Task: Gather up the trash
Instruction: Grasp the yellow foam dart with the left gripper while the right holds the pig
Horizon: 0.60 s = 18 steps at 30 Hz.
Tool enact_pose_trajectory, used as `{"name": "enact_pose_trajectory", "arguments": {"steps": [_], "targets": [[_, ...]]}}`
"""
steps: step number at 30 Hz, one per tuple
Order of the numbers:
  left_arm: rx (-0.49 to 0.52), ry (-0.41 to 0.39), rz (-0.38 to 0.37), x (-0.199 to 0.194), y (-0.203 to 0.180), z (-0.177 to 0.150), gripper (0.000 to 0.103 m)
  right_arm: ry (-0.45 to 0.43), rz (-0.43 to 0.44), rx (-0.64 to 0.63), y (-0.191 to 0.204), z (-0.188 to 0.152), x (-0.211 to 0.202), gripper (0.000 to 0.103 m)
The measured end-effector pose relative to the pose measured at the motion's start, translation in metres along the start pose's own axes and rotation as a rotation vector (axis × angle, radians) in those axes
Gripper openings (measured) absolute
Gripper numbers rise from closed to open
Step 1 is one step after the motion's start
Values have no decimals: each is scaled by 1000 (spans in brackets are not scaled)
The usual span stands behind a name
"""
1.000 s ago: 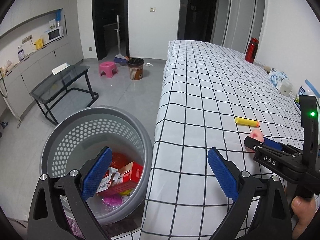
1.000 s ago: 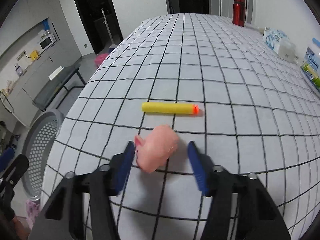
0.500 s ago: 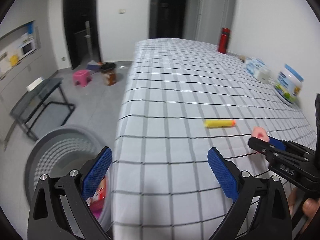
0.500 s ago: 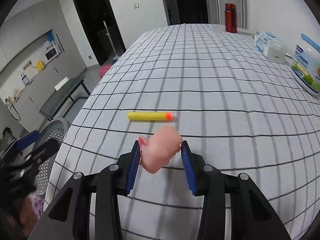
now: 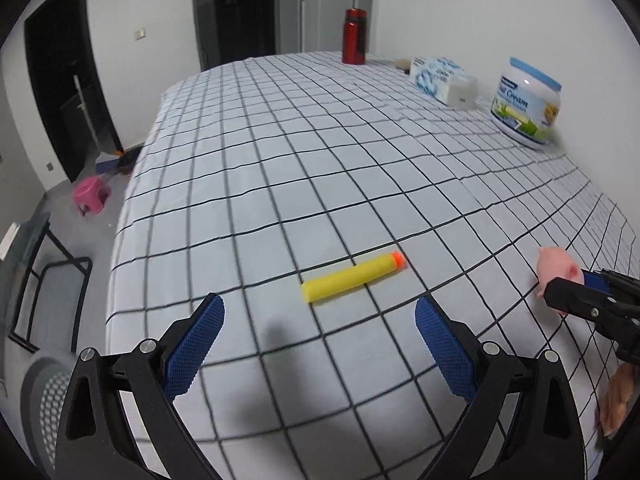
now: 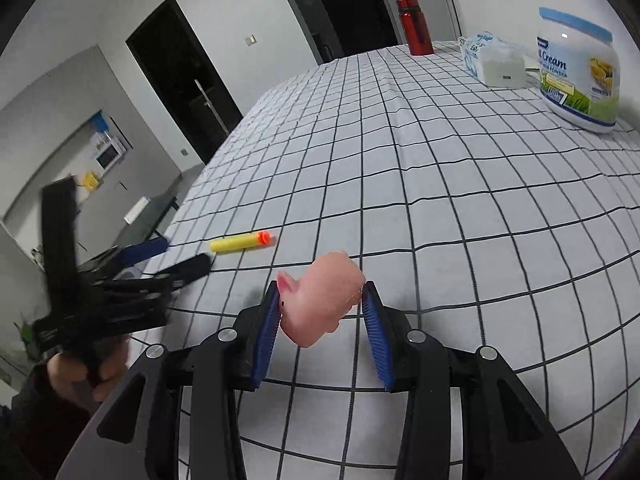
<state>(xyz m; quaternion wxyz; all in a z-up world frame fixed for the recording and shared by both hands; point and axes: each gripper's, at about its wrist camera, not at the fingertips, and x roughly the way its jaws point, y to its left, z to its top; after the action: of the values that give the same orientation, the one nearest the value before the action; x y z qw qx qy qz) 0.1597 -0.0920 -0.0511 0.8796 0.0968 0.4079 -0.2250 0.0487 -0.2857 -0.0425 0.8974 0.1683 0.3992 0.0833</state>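
Observation:
A yellow foam dart with an orange tip lies on the checked tablecloth. My left gripper hovers just short of it, open, with nothing between its blue pads. The dart also shows in the right wrist view, with the left gripper close beside it. My right gripper is shut on a pink pig toy and holds it off the cloth. The pig toy appears at the right edge of the left wrist view.
A red bottle, a tissue pack, a small white box and a cream powder jar stand along the far right. The grey perforated basket sits on the floor off the table's left edge, near a glass side table.
My left gripper swung right from over the basket to the dart, still open. The right gripper closed on the pink pig toy and lifted it off the cloth.

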Motion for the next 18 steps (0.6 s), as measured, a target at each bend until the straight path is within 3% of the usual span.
{"name": "enact_pose_trajectory", "arguments": {"steps": [4,9,18], "targets": [[28,35,-44,17,-4,10,95,0,44,18,-2,1,0,40],[54,60,-46,32,-6,16,93,-10,87,36,-5,1,-4,40],[72,83,-51,39,-11,15,70,-14,130,54,-7,0,-7,40]]}}
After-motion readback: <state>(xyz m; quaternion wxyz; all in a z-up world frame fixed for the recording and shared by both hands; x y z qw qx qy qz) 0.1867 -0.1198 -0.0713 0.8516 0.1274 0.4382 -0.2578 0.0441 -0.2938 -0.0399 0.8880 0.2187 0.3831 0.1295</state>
